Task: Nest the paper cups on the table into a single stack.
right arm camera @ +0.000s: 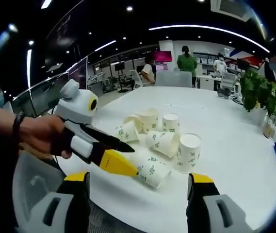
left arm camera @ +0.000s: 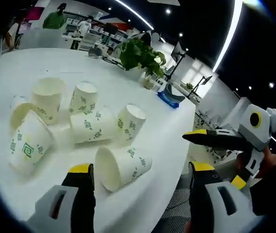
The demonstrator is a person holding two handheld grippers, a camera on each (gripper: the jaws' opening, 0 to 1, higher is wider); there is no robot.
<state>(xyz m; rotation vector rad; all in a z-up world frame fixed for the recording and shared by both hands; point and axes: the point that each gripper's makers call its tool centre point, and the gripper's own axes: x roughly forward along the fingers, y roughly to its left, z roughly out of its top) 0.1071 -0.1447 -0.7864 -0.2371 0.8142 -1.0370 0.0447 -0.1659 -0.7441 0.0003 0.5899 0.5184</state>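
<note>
In the left gripper view, the cups [left arm camera: 74, 121] lie in a loose cluster on the round white counter [left arm camera: 142, 87], some upright, most tipped on their sides. They are thin white paper with green printed marks, tapered, with rolled rims. Nearest is the tipped cup [left arm camera: 121, 167], just ahead of the left gripper [left arm camera: 140, 172], between its spread jaws and a little toward the left one. Its long axis runs across the view, open mouth to the left, base to the right. To the right, the right gripper [left arm camera: 198, 137] hovers off the counter's edge, farther from the cup, and I cannot tell how its tips stand there. In the right gripper view, its own jaws stand wide apart, with nothing between them
</note>
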